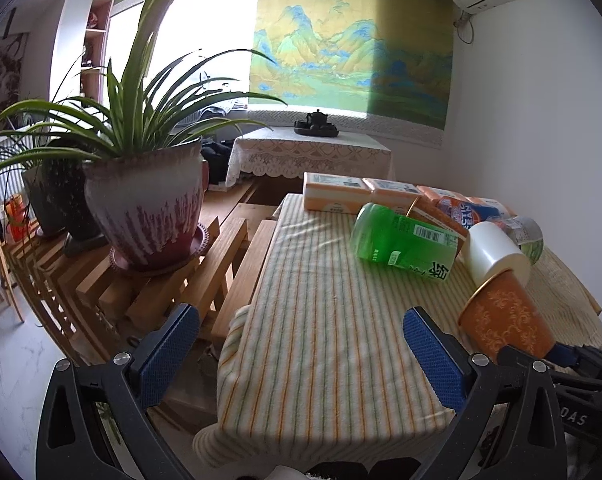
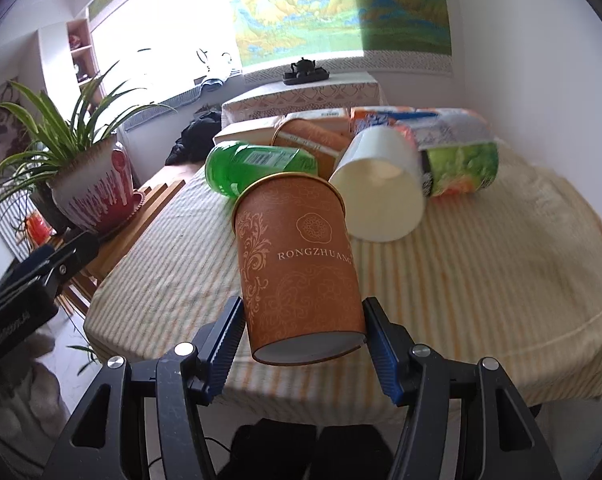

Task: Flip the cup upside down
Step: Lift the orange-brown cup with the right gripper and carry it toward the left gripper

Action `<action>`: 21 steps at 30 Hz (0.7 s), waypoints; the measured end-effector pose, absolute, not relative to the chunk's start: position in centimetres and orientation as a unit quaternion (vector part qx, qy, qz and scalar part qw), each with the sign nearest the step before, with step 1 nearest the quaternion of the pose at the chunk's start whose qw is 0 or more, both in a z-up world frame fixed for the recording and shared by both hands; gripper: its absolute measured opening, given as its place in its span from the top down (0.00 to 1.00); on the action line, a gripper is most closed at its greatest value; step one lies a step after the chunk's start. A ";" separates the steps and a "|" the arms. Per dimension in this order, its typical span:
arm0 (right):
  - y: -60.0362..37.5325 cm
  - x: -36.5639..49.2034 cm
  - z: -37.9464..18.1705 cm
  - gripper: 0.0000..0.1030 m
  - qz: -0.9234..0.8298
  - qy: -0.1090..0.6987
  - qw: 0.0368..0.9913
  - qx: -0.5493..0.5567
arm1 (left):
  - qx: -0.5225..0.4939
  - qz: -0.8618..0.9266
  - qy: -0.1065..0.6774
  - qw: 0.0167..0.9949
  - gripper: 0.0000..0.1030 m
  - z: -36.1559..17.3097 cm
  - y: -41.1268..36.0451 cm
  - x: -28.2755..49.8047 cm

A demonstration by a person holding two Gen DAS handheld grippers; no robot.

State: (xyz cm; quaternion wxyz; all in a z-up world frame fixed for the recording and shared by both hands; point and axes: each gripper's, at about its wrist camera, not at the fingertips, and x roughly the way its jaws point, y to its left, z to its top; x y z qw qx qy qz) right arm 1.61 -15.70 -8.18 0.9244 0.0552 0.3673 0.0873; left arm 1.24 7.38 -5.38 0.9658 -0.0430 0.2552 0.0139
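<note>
An orange paper cup (image 2: 297,268) with a gold rim and the word RONGZHUANG is clamped at its base between the blue pads of my right gripper (image 2: 303,344). It is tilted, base toward the camera and mouth pointing away, above the striped tablecloth (image 2: 481,280). In the left wrist view the same cup (image 1: 505,316) hangs at the right, with the right gripper below it. My left gripper (image 1: 301,344) is open and empty over the near left edge of the table.
A white paper cup (image 2: 381,196) lies on its side just behind the orange cup. A green bottle (image 1: 405,240), another orange cup (image 2: 309,136), tissue packs (image 1: 337,196) and snack bags (image 2: 457,148) lie at the back. A potted plant (image 1: 149,208) stands on a wooden rack to the left.
</note>
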 end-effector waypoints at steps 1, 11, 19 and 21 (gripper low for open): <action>-15.5 1.7 -8.4 0.46 0.086 0.370 0.924 0.055 | -0.045 0.014 0.257 0.965 0.00 -5.5 7.4 1.2; -15.6 0.9 -7.9 0.33 0.115 0.355 0.923 0.091 | -0.060 0.008 0.258 0.964 0.00 -6.3 7.4 0.0; -20.1 -2.4 -6.4 0.29 0.090 0.308 0.942 0.099 | -0.054 -0.029 0.251 0.966 0.00 -5.2 2.3 -2.6; -21.5 -3.2 -6.3 0.29 0.069 0.295 0.949 0.091 | -0.039 -0.041 0.250 0.967 0.00 -5.1 0.3 -3.0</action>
